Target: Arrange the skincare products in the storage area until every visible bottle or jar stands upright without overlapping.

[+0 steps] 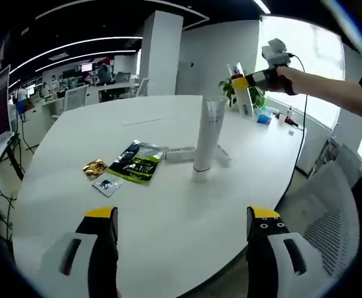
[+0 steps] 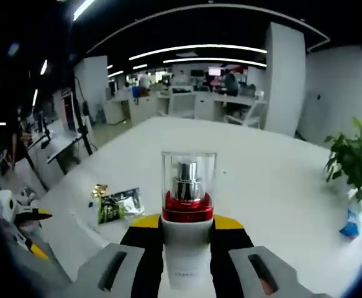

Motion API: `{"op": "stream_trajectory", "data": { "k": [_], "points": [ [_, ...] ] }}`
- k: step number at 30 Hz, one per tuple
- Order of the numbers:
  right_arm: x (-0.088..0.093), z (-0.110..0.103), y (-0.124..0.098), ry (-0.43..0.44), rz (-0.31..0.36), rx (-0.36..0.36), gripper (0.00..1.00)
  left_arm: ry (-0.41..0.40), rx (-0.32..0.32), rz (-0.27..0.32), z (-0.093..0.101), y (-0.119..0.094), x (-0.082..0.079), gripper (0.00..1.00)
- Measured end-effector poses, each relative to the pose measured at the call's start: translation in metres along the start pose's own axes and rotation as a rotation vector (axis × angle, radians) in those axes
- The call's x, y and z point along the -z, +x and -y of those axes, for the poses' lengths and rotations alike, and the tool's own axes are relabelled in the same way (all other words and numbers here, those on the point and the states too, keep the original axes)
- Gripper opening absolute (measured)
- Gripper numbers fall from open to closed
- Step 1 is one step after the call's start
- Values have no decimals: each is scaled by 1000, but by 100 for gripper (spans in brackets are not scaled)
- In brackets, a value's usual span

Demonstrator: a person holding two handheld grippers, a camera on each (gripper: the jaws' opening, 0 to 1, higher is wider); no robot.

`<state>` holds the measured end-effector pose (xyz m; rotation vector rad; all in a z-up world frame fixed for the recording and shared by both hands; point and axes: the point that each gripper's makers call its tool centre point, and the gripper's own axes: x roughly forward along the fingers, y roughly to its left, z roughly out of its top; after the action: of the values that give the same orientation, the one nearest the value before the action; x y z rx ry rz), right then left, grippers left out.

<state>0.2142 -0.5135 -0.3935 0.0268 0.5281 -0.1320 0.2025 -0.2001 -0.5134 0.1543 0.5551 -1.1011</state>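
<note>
A tall white tube (image 1: pixel 208 139) stands upright on its cap near the middle of the white table (image 1: pixel 168 236). My left gripper (image 1: pixel 182 217) hovers open over the table's near edge, nothing between its jaws. At the far right, my right gripper (image 1: pixel 255 79) is held up above the table, shut on a white pump bottle (image 1: pixel 239 87) with a clear cap. In the right gripper view that bottle (image 2: pixel 189 205), with a red collar and silver pump, stands upright between the jaws of my right gripper (image 2: pixel 189 222). The left gripper (image 2: pixel 33 233) appears at the far left there.
A green-black sachet (image 1: pixel 136 162), a gold packet (image 1: pixel 94 167) and a small dark packet (image 1: pixel 108 184) lie left of the tube. Flat white items (image 1: pixel 181 153) lie behind it. A plant (image 2: pixel 354 158), a blue item (image 2: pixel 351 226) and a white chair (image 1: pixel 330 205) flank the table.
</note>
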Motion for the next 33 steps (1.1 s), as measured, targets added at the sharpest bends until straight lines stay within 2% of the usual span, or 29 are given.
{"op": "stream_trajectory", "data": {
  "k": [3, 5, 8, 16, 19, 21, 25, 26, 29, 33],
  "points": [
    [-6, -17, -12, -24, 42, 4, 20, 55, 55, -6, 14, 2, -1, 78],
    [-6, -29, -22, -5, 86, 11, 20, 75, 85, -1, 22, 2, -3, 78],
    [-1, -41, -32, 16, 112, 13, 20, 87, 124, 4, 27, 2, -5, 78],
    [19, -71, -52, -12, 114, 10, 20, 91, 187, 26, 36, -6, -20, 76],
    [25, -85, -56, -22, 114, -13, 20, 48, 217, 48, 40, -7, -29, 73],
    [27, -97, -58, -40, 117, -38, 20, 8, 266, 73, 50, -10, -42, 70],
    [27, -122, -62, -97, 126, -72, 20, -87, 342, 162, 67, -21, -81, 69],
    [27, -127, -62, -117, 130, -78, 20, -119, 349, 210, 66, -23, -95, 69],
    [29, -144, -62, -144, 144, -94, 20, -125, 352, 260, 65, -28, -118, 69],
    [32, -168, -63, -153, 157, -143, 20, -121, 338, 281, 70, -31, -134, 69]
  ]
}}
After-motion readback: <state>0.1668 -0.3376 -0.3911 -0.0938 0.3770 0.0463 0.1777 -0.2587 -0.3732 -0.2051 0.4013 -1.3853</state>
